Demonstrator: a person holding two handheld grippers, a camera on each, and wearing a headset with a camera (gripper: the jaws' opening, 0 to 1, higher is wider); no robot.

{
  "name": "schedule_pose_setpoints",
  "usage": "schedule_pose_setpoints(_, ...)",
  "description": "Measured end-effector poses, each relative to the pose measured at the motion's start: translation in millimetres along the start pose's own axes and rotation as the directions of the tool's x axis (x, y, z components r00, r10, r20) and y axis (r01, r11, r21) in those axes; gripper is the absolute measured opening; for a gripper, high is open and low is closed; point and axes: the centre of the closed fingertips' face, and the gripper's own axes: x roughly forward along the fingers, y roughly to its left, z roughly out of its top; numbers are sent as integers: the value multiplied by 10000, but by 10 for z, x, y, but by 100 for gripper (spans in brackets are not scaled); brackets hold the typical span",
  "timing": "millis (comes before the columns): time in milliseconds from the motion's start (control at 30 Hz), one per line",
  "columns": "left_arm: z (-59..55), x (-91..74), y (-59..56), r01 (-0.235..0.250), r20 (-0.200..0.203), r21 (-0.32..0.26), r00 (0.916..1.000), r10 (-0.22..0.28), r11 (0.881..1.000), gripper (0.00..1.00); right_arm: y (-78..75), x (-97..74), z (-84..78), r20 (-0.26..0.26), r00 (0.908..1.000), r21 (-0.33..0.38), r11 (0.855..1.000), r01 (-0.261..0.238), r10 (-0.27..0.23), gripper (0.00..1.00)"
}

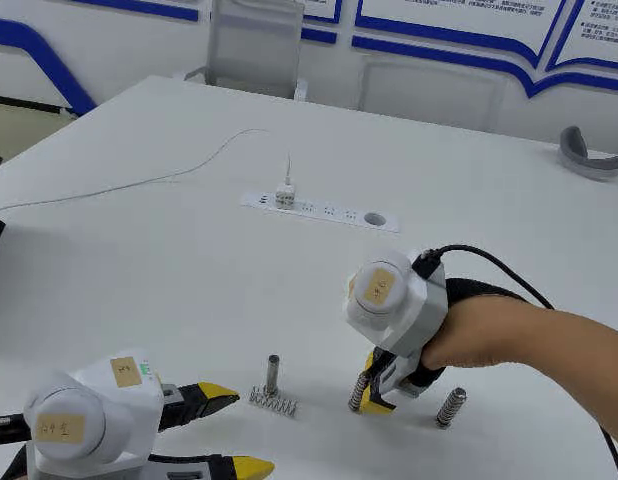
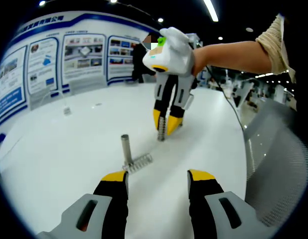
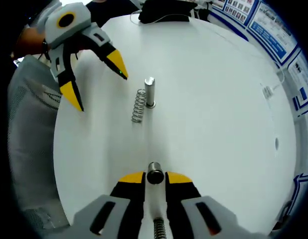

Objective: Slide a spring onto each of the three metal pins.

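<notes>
A bare metal pin (image 1: 273,374) stands on the white table (image 1: 189,280) with a loose spring (image 1: 273,402) lying at its foot; both also appear as pin (image 2: 126,148), spring (image 2: 139,162) and as pin (image 3: 150,91), spring (image 3: 138,105). My left gripper (image 1: 236,430) (image 2: 158,175) is open, just short of them. My right gripper (image 1: 379,398) (image 3: 155,178) points down, shut on a spring (image 1: 359,392) (image 2: 163,130) that sits over a second pin (image 3: 154,175). A third pin wearing a spring (image 1: 450,407) stands to its right.
A recessed socket strip (image 1: 329,212) with a plugged white charger (image 1: 285,194) and its thin cable (image 1: 139,183) lies mid-table. A grey chair (image 1: 254,45) stands behind the far edge, and a grey curved object (image 1: 589,156) rests far right.
</notes>
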Motion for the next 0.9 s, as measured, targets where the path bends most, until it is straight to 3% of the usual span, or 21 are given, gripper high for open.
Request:
schedule_pose_setpoints(567,18,-3,-24,28,-10,46,10000,-28,10000,49,-1,-71,63,419,9991,118,9999,80,-85,26)
schedule_pose_setpoints(900,12,-19,-24,7,-20,52,10000,-7,10000,49,33,-124,186,679,9975,-43,9998,174,-171,28)
